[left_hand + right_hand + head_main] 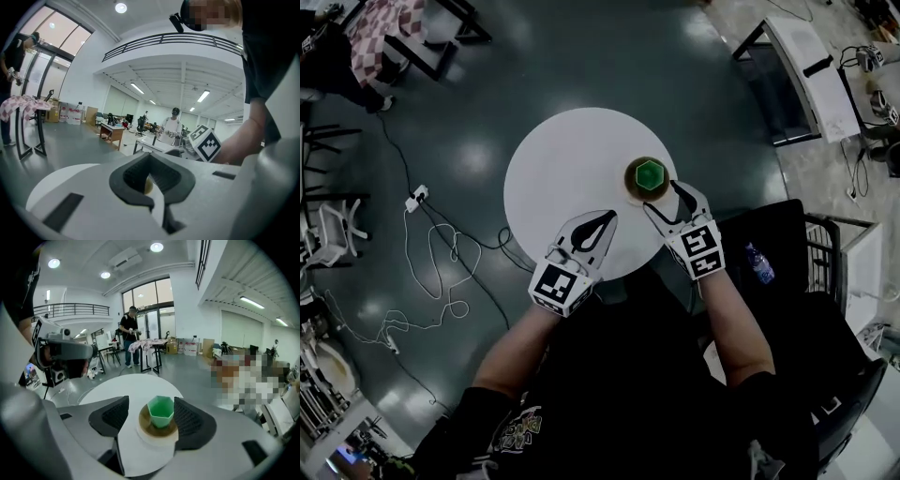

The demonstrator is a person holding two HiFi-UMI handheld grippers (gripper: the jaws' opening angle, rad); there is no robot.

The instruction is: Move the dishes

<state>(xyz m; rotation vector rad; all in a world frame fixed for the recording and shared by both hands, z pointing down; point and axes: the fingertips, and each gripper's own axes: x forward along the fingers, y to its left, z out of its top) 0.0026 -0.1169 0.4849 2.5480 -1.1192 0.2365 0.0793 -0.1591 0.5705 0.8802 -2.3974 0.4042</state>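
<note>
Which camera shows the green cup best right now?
Right gripper view: the green cup sits close, on its brown saucer, between parted jaws. Head view shows the cup small, from above. Left gripper view doesn't show it.

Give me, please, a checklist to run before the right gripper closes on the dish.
1. Right gripper open: ok, fingers apart.
2. Green cup and brown saucer between its fingers: ok.
3. Cup upright on the saucer: ok.
4. Fingers level with the saucer's rim: cannot tell.
5. Left gripper out of the way: ok, shut, empty, beside the dish over the white table.
6. Free room on the table to set the dish down: ok.
</note>
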